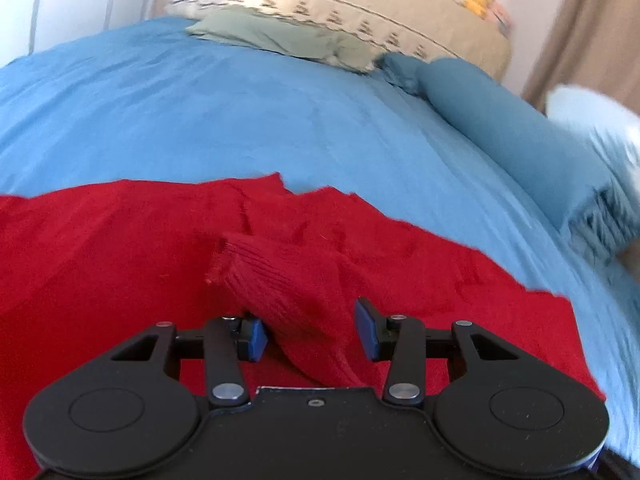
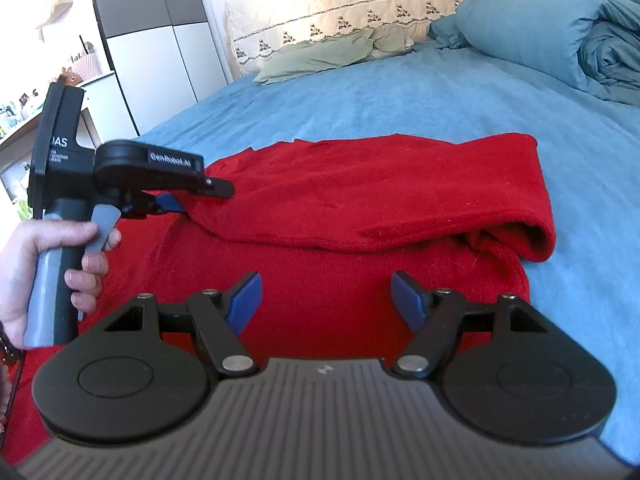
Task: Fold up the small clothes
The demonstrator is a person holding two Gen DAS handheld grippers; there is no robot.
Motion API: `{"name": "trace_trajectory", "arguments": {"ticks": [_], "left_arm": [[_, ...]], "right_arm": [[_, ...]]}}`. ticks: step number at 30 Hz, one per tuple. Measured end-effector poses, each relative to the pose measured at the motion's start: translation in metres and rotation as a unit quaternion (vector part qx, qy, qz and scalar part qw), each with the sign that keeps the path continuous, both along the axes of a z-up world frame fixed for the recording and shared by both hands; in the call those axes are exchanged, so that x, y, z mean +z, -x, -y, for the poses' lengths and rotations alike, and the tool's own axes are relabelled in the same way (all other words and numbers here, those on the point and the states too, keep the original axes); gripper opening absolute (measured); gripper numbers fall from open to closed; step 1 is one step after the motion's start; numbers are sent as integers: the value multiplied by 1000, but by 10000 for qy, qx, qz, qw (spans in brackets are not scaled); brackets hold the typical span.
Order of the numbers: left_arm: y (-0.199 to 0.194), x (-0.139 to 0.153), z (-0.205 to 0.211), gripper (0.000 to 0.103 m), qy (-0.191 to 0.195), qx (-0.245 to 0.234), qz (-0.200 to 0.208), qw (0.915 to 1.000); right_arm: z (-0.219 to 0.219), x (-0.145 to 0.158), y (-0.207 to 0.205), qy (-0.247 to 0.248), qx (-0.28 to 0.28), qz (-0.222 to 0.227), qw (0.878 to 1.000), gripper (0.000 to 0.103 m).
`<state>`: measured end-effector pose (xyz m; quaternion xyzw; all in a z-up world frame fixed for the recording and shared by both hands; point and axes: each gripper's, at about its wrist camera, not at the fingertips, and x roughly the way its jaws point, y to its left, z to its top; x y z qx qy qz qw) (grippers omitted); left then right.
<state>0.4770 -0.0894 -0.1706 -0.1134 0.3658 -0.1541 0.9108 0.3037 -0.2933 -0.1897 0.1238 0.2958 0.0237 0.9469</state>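
- Here, a red garment (image 2: 360, 208) lies spread on the blue bedsheet (image 2: 400, 92), near the bed's front edge, one sleeve folded across its body.
- The left gripper (image 1: 310, 330) has a ribbed red cuff (image 1: 280, 276) between its blue pads; the left pad seems to touch the cloth, the right one stands clear, so a firm pinch is doubtful in this blurred view.
- The right gripper (image 2: 326, 300) hovers over the garment's body, jaws wide apart, holding nothing.
- A hand (image 2: 44, 264) clasps the left gripper's handle at the garment's left side.
- A green pillow (image 2: 320, 54) and a folded blue duvet (image 2: 560, 40) sit at the far edge.
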Motion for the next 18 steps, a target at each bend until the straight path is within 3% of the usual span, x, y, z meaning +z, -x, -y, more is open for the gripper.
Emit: {"name": "trace_trajectory", "arguments": {"ticks": [1,4,8,12,15,18], "left_arm": [[-2,0,-2,47,-5,83,-57,9999],[-8,-1,-8,4,44,235,-351,9991],[-4,10,-14,4,141,264,-259,9992],[10,39,-25,4,112,322,392,9986],[21,60,-48,4,-110,610,940,9936],[28,63,-78,4,-214,927,1098,9894]], "right_arm": [[0,0,0,5,1,0,10000,87],[0,0,-1,2,-4,3,10000,87],[1,5,1,15,-70,40,10000,88],[2,14,3,84,-261,179,9995,100],[1,20,3,56,-299,225,9993,100],[-2,25,1,100,-248,250,9993,102]]}}
